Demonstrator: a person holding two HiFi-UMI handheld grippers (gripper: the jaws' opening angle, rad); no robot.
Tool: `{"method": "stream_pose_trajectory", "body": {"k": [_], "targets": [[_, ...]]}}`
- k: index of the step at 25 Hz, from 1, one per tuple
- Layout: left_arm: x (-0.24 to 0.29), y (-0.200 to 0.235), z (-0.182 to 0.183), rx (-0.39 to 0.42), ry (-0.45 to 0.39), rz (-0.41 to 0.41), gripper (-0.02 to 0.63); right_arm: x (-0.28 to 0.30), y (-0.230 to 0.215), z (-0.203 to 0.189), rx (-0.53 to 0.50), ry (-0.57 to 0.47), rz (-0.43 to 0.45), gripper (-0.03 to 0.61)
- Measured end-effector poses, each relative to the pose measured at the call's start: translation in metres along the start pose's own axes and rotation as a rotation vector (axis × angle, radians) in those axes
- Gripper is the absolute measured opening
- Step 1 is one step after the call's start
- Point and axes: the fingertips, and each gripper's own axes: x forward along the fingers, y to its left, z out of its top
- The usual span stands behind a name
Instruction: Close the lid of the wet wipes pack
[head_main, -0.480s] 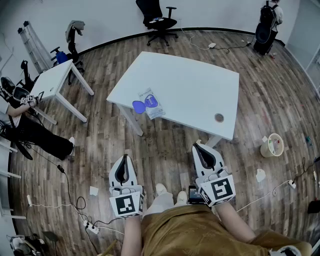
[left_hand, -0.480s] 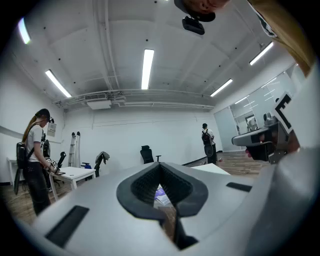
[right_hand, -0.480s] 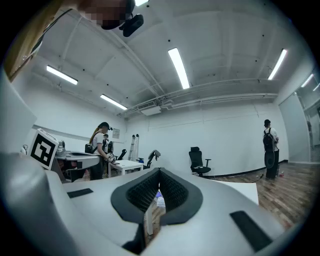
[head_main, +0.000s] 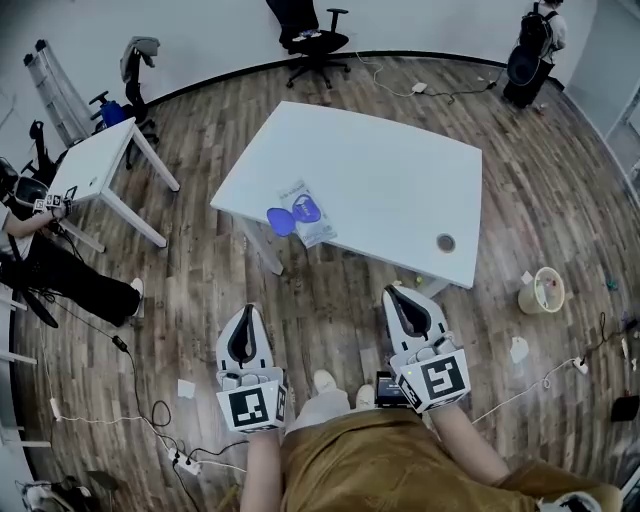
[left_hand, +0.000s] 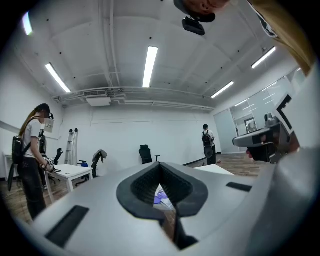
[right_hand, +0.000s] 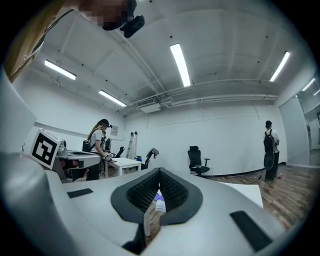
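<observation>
Holding nothing, left gripper and right gripper sit closed, well apart from the wet wipes pack

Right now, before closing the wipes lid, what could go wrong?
The wet wipes pack lies at the white table's edge, open purple lid at the rim: a push could slide it off. Left gripper and right gripper are shut, well short of the table: a long reach may land crooked.

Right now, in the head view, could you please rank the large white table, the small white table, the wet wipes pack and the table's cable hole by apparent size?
1. large white table
2. small white table, which stands farther off, so its true size is unsure
3. wet wipes pack
4. cable hole
</observation>
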Motion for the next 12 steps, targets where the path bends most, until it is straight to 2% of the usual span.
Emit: {"method": "stream_pose_trajectory", "body": {"k": [12], "targets": [[0.034, 0.049, -0.005, -0.018, -0.011, -0.014, -0.003, 0.053, 0.02, 0.007, -0.013, 0.008, -0.021, 0.006]]}}
